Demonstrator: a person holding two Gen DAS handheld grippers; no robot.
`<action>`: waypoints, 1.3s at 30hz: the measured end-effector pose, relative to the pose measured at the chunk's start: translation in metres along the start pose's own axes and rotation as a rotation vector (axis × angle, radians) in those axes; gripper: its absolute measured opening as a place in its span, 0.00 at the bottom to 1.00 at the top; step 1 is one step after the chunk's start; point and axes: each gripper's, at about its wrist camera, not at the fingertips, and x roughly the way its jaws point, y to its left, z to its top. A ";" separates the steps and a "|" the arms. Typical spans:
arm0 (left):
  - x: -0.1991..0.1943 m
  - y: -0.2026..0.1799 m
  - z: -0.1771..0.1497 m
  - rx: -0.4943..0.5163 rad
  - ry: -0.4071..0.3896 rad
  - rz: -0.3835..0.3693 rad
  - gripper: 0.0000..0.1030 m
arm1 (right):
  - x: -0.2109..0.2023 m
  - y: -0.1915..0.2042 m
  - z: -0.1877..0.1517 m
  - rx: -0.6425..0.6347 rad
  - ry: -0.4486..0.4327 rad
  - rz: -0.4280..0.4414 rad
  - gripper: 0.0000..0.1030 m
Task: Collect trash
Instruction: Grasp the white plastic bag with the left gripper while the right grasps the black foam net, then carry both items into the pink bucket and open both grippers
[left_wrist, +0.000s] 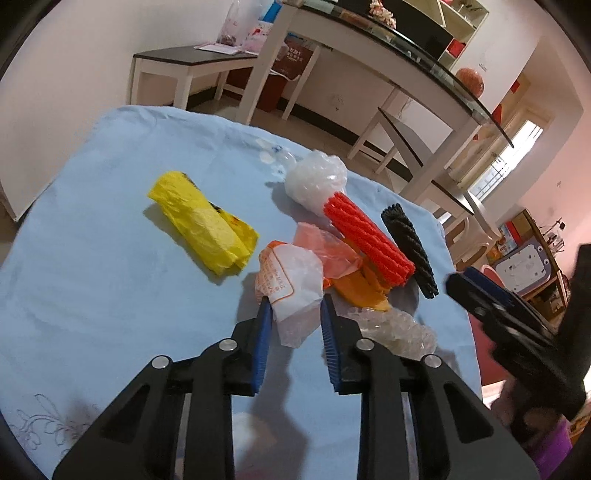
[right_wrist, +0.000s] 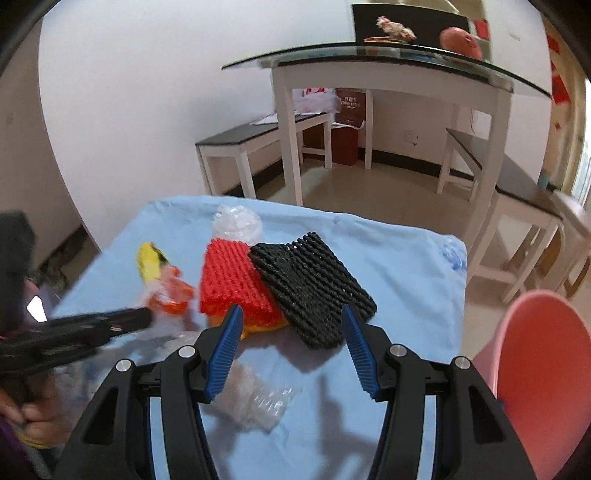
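Note:
Trash lies on a table with a light blue cloth (left_wrist: 110, 266). My left gripper (left_wrist: 295, 306) is open, its blue pads on either side of a white and orange plastic wrapper (left_wrist: 291, 284) without pressing it. Beyond lie a yellow bag (left_wrist: 203, 225), a pink bag (left_wrist: 328, 251), an orange piece (left_wrist: 364, 291), red foam netting (left_wrist: 369, 240), black foam netting (left_wrist: 410, 251) and a white bubble-wrap ball (left_wrist: 317, 177). My right gripper (right_wrist: 291, 314) is open above the black netting (right_wrist: 314, 284), beside the red netting (right_wrist: 232, 280). Clear bubble wrap (right_wrist: 255, 398) lies under it.
A pink chair (right_wrist: 543, 354) stands at the table's right edge. White benches with dark tops (right_wrist: 258, 140) and a glass-topped table (right_wrist: 388, 59) stand behind. The left gripper (right_wrist: 74, 332) crosses the right wrist view at the left.

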 end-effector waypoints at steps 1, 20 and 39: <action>-0.003 0.001 0.000 0.004 -0.007 0.005 0.25 | 0.005 0.001 0.000 -0.012 0.008 -0.007 0.49; -0.048 -0.012 -0.010 0.045 -0.111 0.029 0.25 | -0.054 -0.025 -0.018 0.215 -0.040 0.072 0.08; -0.075 -0.111 -0.017 0.225 -0.218 0.011 0.25 | -0.159 -0.069 -0.055 0.333 -0.206 -0.022 0.08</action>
